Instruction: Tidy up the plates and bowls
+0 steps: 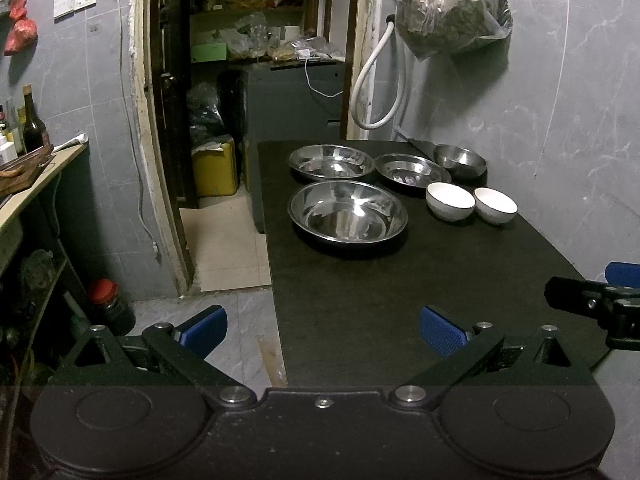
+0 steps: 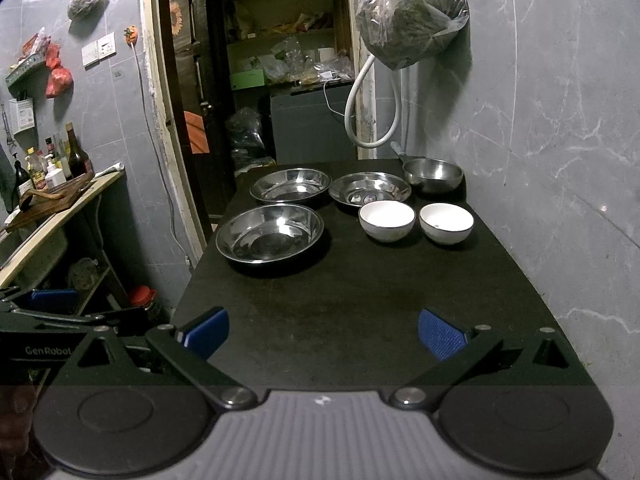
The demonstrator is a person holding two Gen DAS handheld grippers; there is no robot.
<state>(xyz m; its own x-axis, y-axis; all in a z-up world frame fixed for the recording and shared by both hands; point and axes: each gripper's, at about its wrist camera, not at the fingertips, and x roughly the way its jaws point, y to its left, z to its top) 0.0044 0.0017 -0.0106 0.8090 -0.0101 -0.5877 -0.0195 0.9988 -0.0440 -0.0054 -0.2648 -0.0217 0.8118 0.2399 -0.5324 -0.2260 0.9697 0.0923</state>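
Left tongs wide open, empty, at the near left edge of a black table, half over grey floor tiles. Right tongs wide open too, empty, above the near table end. Ahead of both, well apart: big steel plate, two white bowls to its right. Beyond: two more steel plates, then a steel bowl by the marbled grey wall. Farther: open doorway, cluttered shelves. Left: counter with bottles. Above the table's far end: hanging bag.
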